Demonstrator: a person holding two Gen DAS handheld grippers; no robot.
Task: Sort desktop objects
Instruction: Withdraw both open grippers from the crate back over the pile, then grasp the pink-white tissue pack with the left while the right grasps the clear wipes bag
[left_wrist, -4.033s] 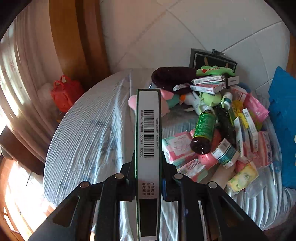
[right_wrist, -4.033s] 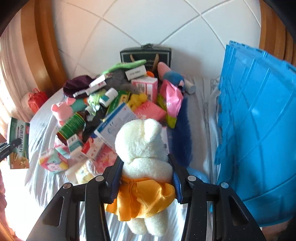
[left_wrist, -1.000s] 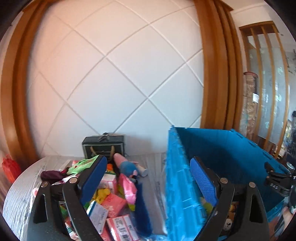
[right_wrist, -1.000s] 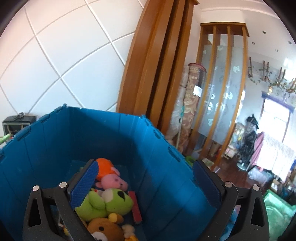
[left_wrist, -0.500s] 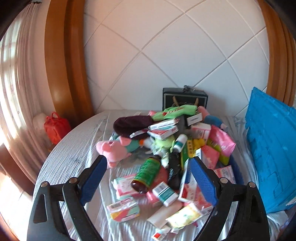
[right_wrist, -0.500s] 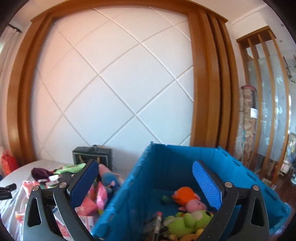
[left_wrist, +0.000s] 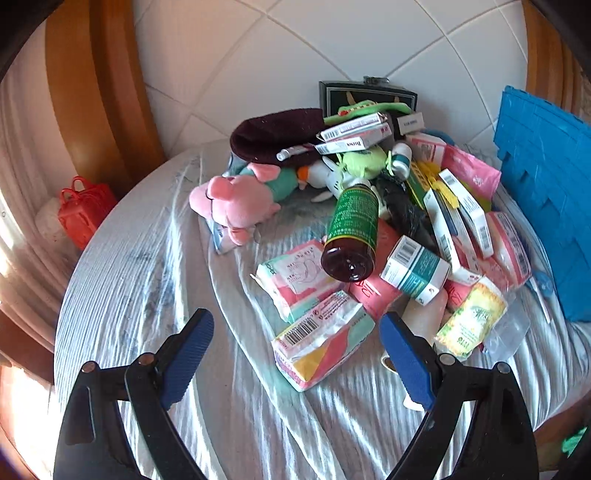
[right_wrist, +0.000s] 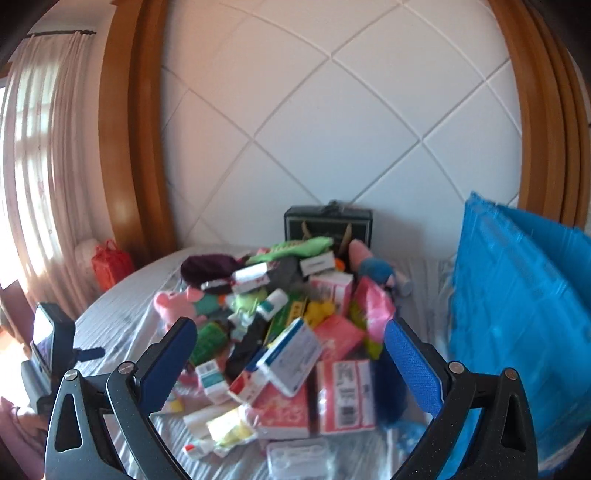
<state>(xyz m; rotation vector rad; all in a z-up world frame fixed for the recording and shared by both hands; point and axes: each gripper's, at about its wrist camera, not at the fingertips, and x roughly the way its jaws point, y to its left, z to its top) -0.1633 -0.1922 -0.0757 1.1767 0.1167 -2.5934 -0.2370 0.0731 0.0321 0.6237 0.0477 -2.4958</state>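
step: picking the next item | left claw (left_wrist: 295, 354) spread, empty, tissue pack (left_wrist: 321, 347) just ahead between its fingers | right claw (right_wrist: 291, 354) spread, empty | next: lower, pinch pack

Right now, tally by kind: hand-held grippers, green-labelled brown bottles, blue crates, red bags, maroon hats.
Hand-held grippers: 2, the left hand-held gripper and the right hand-held gripper
Green-labelled brown bottle: 1
Blue crate: 1
Red bag: 1
Maroon hat: 1
Total: 6
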